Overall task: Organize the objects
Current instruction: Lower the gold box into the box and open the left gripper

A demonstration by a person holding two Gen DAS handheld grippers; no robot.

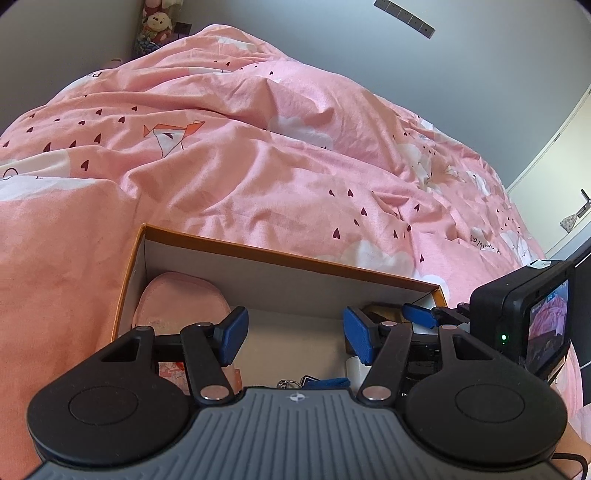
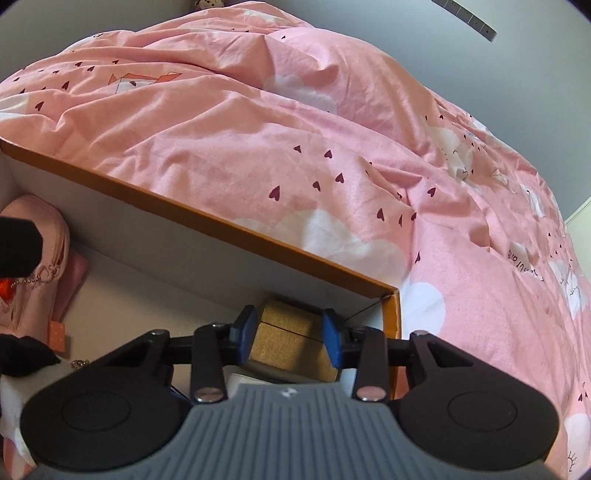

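- where the pink duvet (image 1: 280,155) with dark hearts and white clouds lies rumpled over the bed, it fills the ground beyond both pairs of fingers; a grey wall (image 1: 461,74) rises behind it, and soft toys (image 1: 157,26) sit in the far corner, up and to the left of the left fingers.
- an open cardboard box (image 1: 266,254), orange outside and white inside, rests on the duvet; both grippers reach down into it.
- left gripper (image 1: 291,334): its blue pads (image 1: 232,334) stand well apart over the bare white floor of the box, with nothing between them.
- a pink pouch (image 1: 173,299) lies against the box wall just left of the left fingers; keys on a blue strap (image 1: 325,382) show close under the gripper body.
- right gripper (image 2: 291,338): no earlier picture bears out any motion; its blue pads (image 2: 332,341) sit against both sides of a small tan fabric-covered box (image 2: 291,328), clamped on it in the corner of the cardboard box, nearest its right end wall.
- something white lies under the small box; what it is cannot be told.
- to the right of the left fingers, the right gripper's camera (image 1: 528,317) blocks that end of the box.
- far left of the right fingers, dark parts of the left gripper cover part of the pouch (image 2: 33,258).
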